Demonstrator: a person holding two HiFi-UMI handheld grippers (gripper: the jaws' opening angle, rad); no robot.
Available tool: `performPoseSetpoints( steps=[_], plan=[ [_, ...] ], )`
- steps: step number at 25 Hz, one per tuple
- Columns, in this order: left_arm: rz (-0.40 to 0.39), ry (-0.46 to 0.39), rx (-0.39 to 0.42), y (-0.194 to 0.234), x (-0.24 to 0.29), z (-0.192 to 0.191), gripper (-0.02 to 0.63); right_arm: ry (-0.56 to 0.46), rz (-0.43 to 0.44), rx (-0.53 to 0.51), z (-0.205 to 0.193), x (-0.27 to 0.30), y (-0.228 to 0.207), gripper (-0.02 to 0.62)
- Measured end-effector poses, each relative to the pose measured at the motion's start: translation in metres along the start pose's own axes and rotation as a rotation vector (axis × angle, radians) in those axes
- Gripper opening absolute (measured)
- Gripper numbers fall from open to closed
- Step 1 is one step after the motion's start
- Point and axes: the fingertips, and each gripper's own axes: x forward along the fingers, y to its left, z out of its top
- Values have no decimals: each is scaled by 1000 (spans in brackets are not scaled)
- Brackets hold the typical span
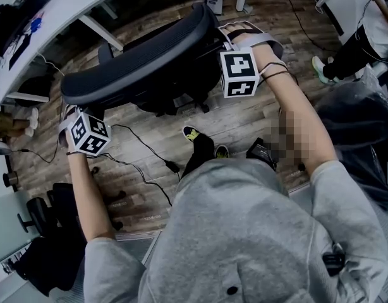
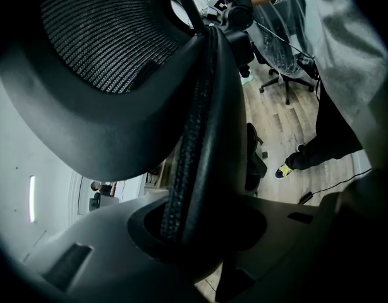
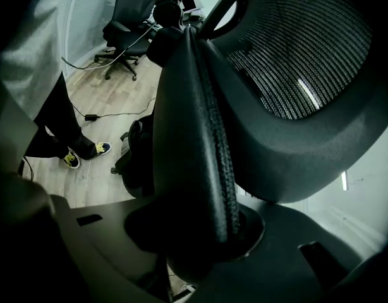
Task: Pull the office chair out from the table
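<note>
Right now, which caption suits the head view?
Left gripper and right gripper clamp the office chair by its backrest, near the white table.

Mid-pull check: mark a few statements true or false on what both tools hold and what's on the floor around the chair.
1. The left tool is clamped on the edge of the chair's backrest. True.
2. The right tool hangs free of the chair. False: it grips the same backrest edge.
3. A black cable lies on the wooden floor near the person's feet. True.
4. The backrest is a solid wooden panel. False: it is black mesh in a black frame.
</note>
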Motion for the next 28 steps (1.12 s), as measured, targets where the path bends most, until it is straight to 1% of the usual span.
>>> performPoseSetpoints(
  steps=[5,14,16,18,19,21,23,26,28],
  plan=[
    [11,7,-19,-20,-26,0,133,-11,-4,-10,4,-23,13,140],
    [22,16,-33,-56,-56,2,137,-29,-3,-27,6,-52,42,145],
    [29,6,-45,-62,-61,2,144,-39,-12,-21,8,-57,47,151],
    [46,-35,-72,-67,-66,6,169,-70,-42,-5,11,-61,49,172],
    [64,-63,-92,-68,-68,9,187,-92,-62,-1,12,-63,50,188],
    [107,-114,-145,-71,-72,11,251,-136,-93,15,12,-67,52,209],
    [142,-147,-217,-72,-76,3,294,-176,-107,71,7,-72,51,225],
    [169,-190,-366,-74,-86,-18,302,-216,-143,190,-8,-84,45,236],
    [167,-249,-505,-75,-98,-28,309,-230,-174,296,-24,-92,42,236]
  ],
)
